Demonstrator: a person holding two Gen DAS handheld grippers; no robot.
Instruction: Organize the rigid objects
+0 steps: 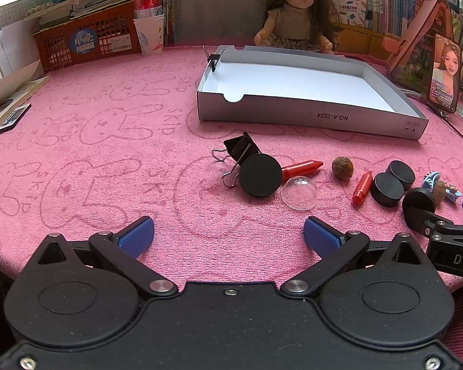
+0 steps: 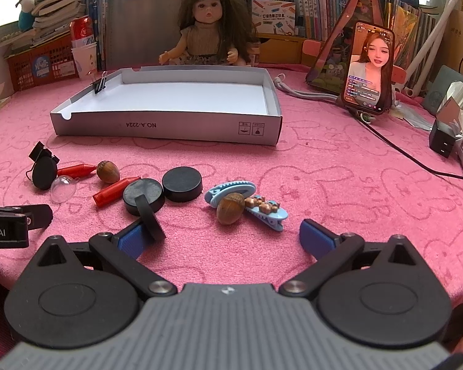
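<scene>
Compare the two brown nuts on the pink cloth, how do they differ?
The left nut lies on the pink cloth between two red pieces, touching no clip; the right nut rests against the blue hair clip. The left nut sits farther from the right hand-held gripper; the right nut lies just ahead of its open fingers. Both are brown, rounded, with a paler cap end.

We see the left tongs as a matte black body with two round housings, silver rivets and screws, and blue cross-hatched pads on black linkage arms. The right tongs match, but carry a grey ribbed centre plate; white lettering marks each one's side as seen from the other's camera
</scene>
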